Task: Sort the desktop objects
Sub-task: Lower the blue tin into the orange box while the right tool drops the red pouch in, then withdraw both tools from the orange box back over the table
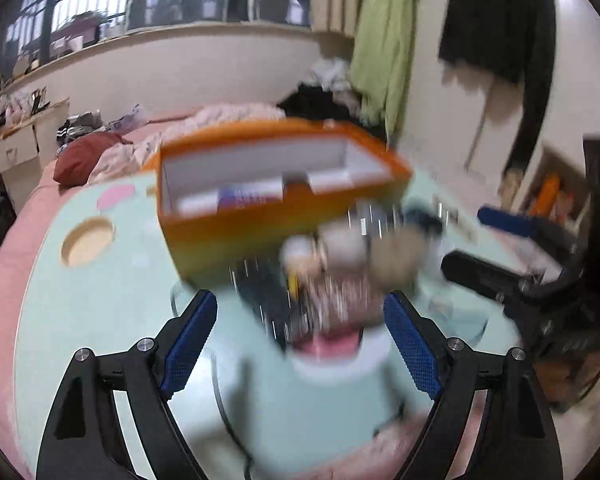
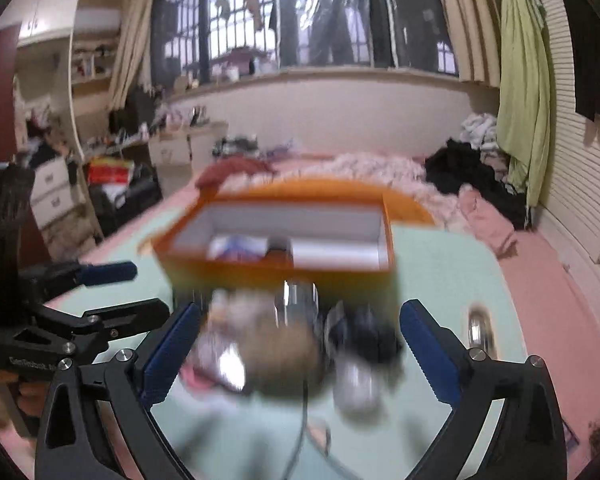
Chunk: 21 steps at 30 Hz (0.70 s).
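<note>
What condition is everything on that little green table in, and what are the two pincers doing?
Orange cardboard box: open on top, white inside, a few blurred items lying in it.
Pile of small objects: loose on the table in front of the box, too blurred to identify.
Mint-green table: holds box and pile.
Left gripper: open, holding nothing.
Right gripper: open, holding nothing.

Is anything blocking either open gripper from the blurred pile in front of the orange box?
Nothing visible: the left gripper and right gripper both face the blurred pile of small objects directly, orange box behind.
</note>
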Motion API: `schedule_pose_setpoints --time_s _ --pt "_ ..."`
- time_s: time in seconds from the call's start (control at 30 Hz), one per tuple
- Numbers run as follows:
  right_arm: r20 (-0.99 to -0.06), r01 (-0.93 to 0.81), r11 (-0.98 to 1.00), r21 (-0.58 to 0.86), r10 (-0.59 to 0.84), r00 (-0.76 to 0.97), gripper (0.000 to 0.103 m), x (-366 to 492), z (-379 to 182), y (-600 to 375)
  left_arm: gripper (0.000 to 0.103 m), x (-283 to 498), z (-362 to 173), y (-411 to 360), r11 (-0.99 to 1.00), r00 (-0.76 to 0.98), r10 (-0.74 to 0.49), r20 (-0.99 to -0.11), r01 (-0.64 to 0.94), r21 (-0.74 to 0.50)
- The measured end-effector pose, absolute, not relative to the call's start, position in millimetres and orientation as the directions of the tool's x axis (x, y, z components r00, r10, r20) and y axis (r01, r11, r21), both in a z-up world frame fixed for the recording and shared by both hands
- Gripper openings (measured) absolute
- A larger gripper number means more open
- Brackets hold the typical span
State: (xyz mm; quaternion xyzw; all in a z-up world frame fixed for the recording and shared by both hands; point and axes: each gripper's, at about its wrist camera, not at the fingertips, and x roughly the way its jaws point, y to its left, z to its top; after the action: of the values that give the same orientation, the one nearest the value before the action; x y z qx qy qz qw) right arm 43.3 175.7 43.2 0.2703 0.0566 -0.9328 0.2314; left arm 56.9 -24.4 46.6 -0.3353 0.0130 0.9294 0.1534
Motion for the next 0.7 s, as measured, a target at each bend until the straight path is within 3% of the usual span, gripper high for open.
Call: schedule_pose_setpoints --time_s 0.3,0.37,0.47,0.7 --pt "-0.669 0.477 -0.879 -0.012 -0.348 -0.657 0.1 51.1 -15.4 186.5 0.086 54.7 18.9 -18.5 -0.965 -0.681 0.238 -0.693 -0.249 -0.087" --pt "-0.664 0.455 -0.89 -0.039 -0.317 -0.677 0.103 47.1 -19.7 184.7 0.087 53.1 13.1 -17.5 -0.975 -0.686 0.18 -0.705 -0.217 -0.038" --pt "-0.634 0.42 -0.906 -0.049 -0.297 -0.714 0.103 44.0 -22.9 190.2 0.103 51.1 7.0 -12.5 -0.98 -0.677 0.137 -0.724 -0.201 0.002" --pt "-0.601 0.371 -0.928 -0.041 -0.274 -0.751 0.103 38.8 -23.9 197.2 0.103 46.0 4.5 -8.7 -0.978 -0.693 0.143 -0.707 -0.209 0.007"
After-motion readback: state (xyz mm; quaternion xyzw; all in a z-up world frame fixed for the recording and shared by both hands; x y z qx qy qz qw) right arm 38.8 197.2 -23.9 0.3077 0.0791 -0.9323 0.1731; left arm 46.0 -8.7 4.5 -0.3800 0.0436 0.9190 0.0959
